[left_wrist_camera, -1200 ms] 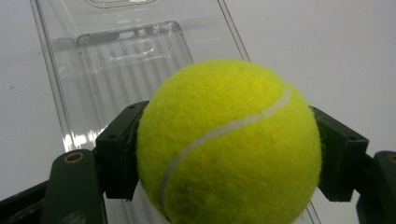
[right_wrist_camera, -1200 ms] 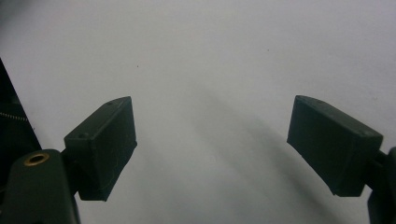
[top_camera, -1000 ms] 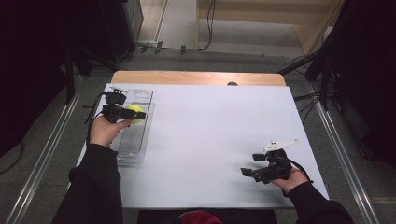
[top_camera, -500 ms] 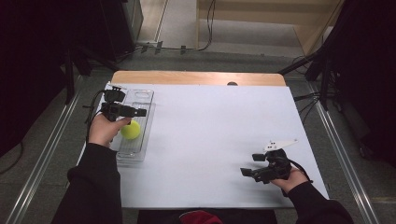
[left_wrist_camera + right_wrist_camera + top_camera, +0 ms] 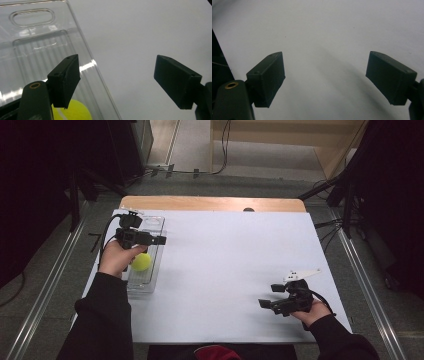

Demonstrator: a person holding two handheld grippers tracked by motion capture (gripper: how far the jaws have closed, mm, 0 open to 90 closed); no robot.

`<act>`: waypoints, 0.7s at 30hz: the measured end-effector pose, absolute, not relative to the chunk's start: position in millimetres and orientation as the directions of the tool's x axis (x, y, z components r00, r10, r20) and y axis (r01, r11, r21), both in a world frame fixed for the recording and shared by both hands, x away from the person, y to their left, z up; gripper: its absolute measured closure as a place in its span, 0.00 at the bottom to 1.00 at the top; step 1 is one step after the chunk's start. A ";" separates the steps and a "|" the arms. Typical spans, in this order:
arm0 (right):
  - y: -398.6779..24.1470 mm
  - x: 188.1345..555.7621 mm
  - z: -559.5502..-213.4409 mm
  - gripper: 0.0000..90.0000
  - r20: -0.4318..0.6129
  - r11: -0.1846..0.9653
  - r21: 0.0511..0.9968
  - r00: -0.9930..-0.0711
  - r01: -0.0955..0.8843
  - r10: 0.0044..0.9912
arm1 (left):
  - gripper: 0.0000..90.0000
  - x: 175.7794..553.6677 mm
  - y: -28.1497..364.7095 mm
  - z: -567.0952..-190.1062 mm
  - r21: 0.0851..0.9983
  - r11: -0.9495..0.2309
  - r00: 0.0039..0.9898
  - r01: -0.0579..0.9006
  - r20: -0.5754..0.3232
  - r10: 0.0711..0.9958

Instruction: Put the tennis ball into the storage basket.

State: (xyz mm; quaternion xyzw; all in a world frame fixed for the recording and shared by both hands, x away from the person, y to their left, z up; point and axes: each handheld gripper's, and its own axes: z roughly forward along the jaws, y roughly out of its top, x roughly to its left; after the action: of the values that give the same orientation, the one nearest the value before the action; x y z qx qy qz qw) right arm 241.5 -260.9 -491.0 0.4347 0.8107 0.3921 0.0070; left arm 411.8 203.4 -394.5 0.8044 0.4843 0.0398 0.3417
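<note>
Ball (image 5: 141, 262) is lying in the clear tray (image 5: 153, 222) at the worktop's (image 5: 225, 255) left edge, just released. Nearest, the right claw (image 5: 264, 304) is being held spread and empty above bare worktop. Farther off, the left claw (image 5: 161, 240), its jaws just opened and nothing between them, is being held above the tray. Withdrawal is judged the next move, clear of the tray wall.

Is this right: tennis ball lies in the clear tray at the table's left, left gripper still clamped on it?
Not quite. The tennis ball lies in the clear tray, but the left gripper has just been opening and holds nothing. The left gripper view shows its jaws apart, the ball below them.
</note>
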 end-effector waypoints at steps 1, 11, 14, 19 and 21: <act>-260.7 241.2 -491.0 0.15 0.331 0.316 0.640 -0.623 0.700 0.709 | 0.24 411.3 201.8 -394.1 0.590 -0.303 0.536 0.749 -0.270 0.800; -259.8 240.3 -490.7 0.15 0.328 0.323 0.643 -0.631 0.695 0.703 | 0.24 405.6 193.9 -391.8 0.600 -0.317 0.571 0.735 -0.293 0.767; -259.4 239.0 -490.1 0.15 0.325 0.324 0.645 -0.632 0.692 0.703 | 0.24 404.9 193.5 -392.6 0.605 -0.309 0.574 0.734 -0.308 0.759; -258.0 238.1 -489.4 0.15 0.317 0.333 0.638 -0.630 0.695 0.709 | 0.25 401.8 191.3 -394.8 0.607 -0.313 0.577 0.731 -0.303 0.758; -256.7 237.9 -488.5 0.15 0.314 0.330 0.640 -0.628 0.694 0.712 | 0.25 399.7 190.0 -396.7 0.603 -0.325 0.585 0.729 -0.302 0.753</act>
State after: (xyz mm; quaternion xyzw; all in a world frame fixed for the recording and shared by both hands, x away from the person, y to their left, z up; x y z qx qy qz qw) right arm 237.9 -256.7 -488.5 0.4308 0.8155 0.3862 0.0117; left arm 399.7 190.0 -396.7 0.8136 0.4553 0.0164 0.3612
